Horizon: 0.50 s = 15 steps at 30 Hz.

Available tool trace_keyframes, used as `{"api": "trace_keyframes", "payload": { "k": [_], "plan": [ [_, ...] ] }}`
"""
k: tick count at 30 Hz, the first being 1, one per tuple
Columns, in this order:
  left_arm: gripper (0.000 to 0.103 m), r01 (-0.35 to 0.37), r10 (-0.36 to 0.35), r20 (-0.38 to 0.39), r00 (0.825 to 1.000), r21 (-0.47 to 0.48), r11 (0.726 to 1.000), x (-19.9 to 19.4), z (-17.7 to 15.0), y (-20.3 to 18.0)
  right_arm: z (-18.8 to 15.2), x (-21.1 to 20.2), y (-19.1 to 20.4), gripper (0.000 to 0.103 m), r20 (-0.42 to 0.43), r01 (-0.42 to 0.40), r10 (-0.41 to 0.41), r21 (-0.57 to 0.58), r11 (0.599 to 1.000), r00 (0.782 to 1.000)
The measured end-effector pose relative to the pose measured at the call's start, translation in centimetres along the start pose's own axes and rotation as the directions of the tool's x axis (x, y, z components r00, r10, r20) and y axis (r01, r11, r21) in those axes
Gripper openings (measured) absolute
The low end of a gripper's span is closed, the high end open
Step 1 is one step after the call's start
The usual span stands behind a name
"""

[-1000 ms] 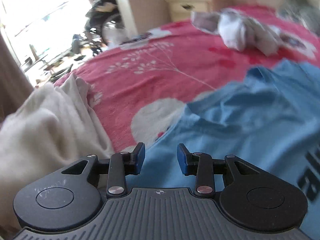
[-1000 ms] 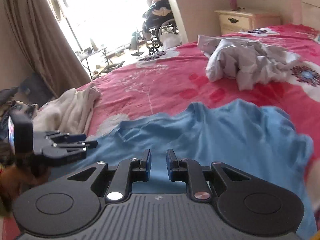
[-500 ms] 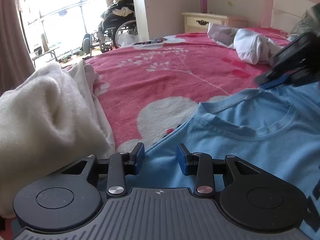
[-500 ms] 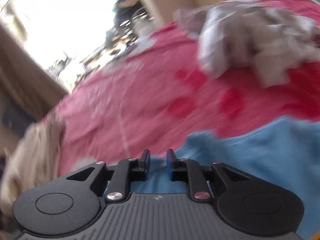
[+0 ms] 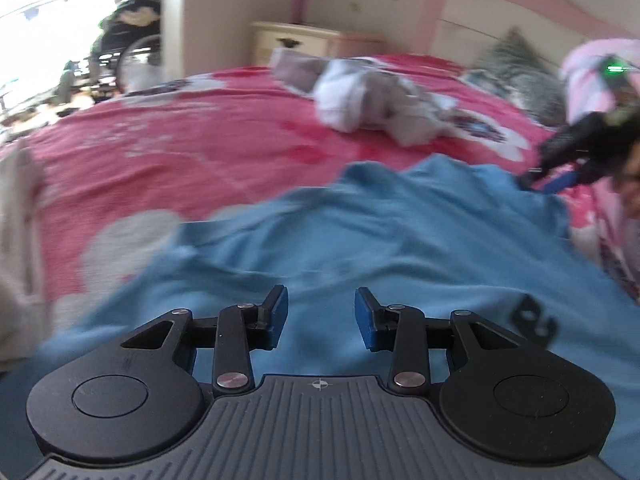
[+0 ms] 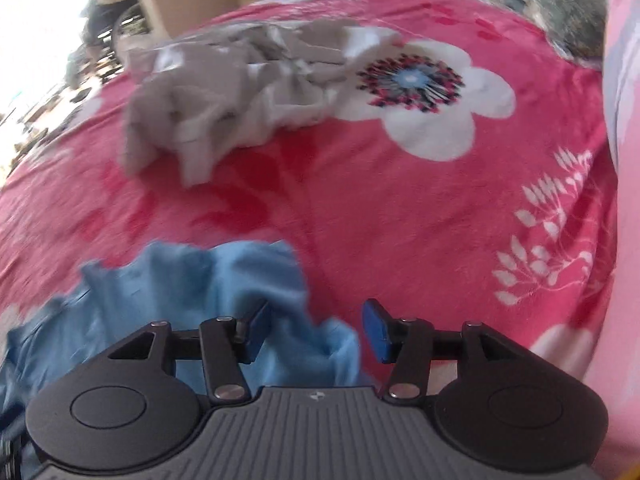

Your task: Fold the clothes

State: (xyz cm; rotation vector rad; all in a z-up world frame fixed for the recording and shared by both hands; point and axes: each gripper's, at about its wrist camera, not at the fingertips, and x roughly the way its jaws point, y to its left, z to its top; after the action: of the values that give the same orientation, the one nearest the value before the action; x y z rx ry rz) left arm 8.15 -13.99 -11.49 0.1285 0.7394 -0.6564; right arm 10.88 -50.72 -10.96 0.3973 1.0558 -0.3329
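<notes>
Left gripper [image 5: 321, 312] hangs just above the blue T-shirt [image 5: 400, 248], its blue-padded fingers spread apart with nothing between them. In the left wrist view the shirt lies rumpled across the near part of the red flowered bed cover [image 5: 192, 152], dark lettering showing at its right side. A grey and white heap of clothes [image 5: 372, 100] sits further up the bed, well apart from the shirt, and a cream garment [image 5: 18, 232] lies at the bed's left edge. At the shirt's far right edge the right gripper [image 5: 560, 174] is seen, blurred.

From the right wrist view, the right gripper [image 6: 316, 330] is open too, its fingers standing either side of a bunched edge of the blue T-shirt [image 6: 208, 280]; whether a pad touches the cloth cannot be told. Beyond it the grey and white heap [image 6: 232, 92] lies on the bed cover [image 6: 400, 220] beside a large white printed flower.
</notes>
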Motion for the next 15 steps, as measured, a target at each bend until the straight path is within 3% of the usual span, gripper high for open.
{"api": "trace_keyframes", "payload": {
  "k": [2, 4, 5, 6, 8, 11, 13, 15],
  "plan": [
    [0.038, 0.010, -0.010, -0.009, 1.000, 0.022, 1.000, 0.5, -0.2, -1.0, 0.4, 1.5, -1.1, 0.053, -0.046, -0.043, 0.047, 0.082, 0.996, 0.998],
    [0.038, 0.028, -0.027, -0.027, 0.999, 0.048, 0.998, 1.1, -0.5, -1.7, 0.8, 1.9, -1.5, 0.042, -0.064, -0.085, 0.092, 0.096, 0.992, 0.994],
    [0.038, 0.025, -0.023, -0.034, 0.999, 0.056, 0.998, 1.3, -0.7, -1.8, 0.8, 1.6, -1.3, 0.011, -0.062, -0.112, 0.115, 0.060, 0.992, 0.991],
    [0.038, 0.020, -0.017, -0.035, 0.999, 0.065, 0.998, 1.4, -0.8, -2.0, 0.8, 0.8, -1.0, 0.006, -0.044, -0.124, 0.125, 0.021, 0.992, 0.991],
    [0.038, 0.022, -0.020, -0.026, 0.999, 0.071, 0.997, 1.4, -1.0, -1.8, 0.5, -1.2, -0.2, 0.006, 0.024, -0.132, 0.134, -0.068, 0.989, 0.991],
    [0.038, 0.024, -0.023, -0.021, 1.000, 0.061, 0.998, 1.2, -1.1, -1.5, -1.1, -5.4, 2.4, 0.006, 0.124, -0.163, 0.199, -0.254, 0.954, 0.972],
    [0.038, 0.020, -0.019, -0.018, 1.000, 0.049, 0.999, 1.1, -1.0, -1.2, -3.7, -7.6, 4.6, 0.006, 0.106, -0.209, 0.271, -0.397, 0.894, 0.957],
    [0.038, 0.018, -0.017, -0.017, 1.000, 0.033, 0.999, 1.1, -0.9, -0.8, -7.2, -9.0, 7.3, 0.009, 0.064, -0.217, 0.305, -0.567, 0.795, 0.950]
  ]
}}
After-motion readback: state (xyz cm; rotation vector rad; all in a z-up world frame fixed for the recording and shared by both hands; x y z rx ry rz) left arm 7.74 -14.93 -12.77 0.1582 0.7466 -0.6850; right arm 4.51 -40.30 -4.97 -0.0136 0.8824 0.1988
